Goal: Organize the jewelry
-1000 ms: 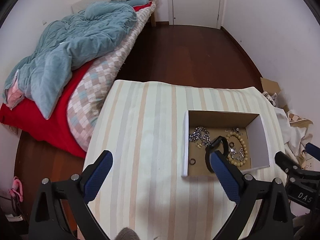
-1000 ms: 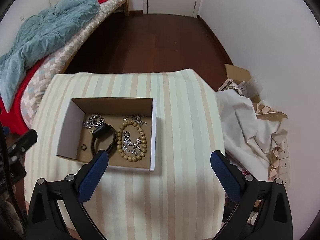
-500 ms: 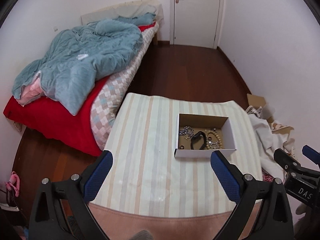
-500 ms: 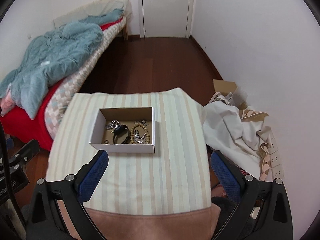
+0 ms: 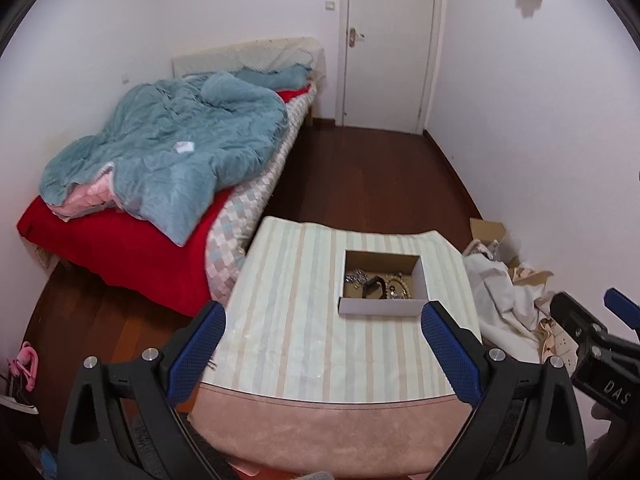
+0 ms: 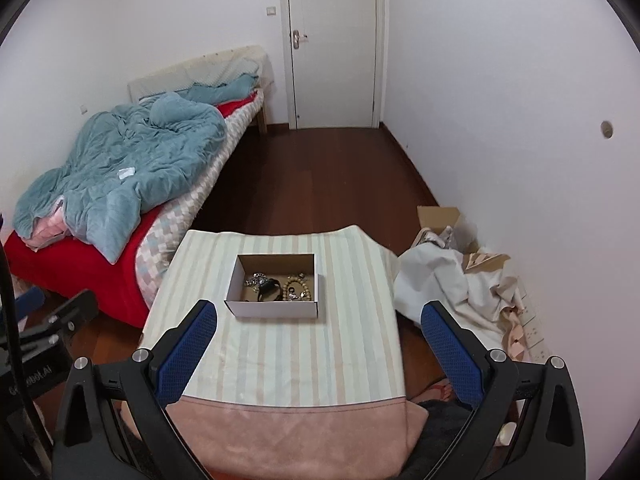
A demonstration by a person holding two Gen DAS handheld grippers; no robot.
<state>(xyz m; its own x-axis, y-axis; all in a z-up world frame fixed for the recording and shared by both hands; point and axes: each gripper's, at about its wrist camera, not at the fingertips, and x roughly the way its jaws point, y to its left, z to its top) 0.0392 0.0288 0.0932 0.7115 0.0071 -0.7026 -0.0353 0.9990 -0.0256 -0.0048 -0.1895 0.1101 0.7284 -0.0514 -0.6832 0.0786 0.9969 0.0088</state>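
Observation:
A small open cardboard box (image 5: 380, 307) (image 6: 276, 309) sits on a striped cloth-covered table (image 5: 304, 344) (image 6: 280, 356). Inside lie a black watch (image 5: 374, 286) (image 6: 267, 286), a wooden bead bracelet (image 6: 297, 286), and silver chains (image 5: 356, 277) (image 6: 256, 280). My left gripper (image 5: 320, 340) is open and empty, high above and behind the table's near edge. My right gripper (image 6: 318, 338) is also open and empty, likewise far back from the box. The right gripper's body shows at the right of the left wrist view (image 5: 592, 344).
A bed (image 5: 160, 184) with a teal quilt and red sheet stands left of the table. Crumpled white cloth and cardboard (image 6: 452, 276) lie right by the wall. A closed white door (image 6: 332, 44) is at the far end, across dark wood floor (image 6: 320, 184).
Both grippers have pulled back and up from the box, which now looks much smaller. The table's pink near edge has come into view. Both stay open and empty.

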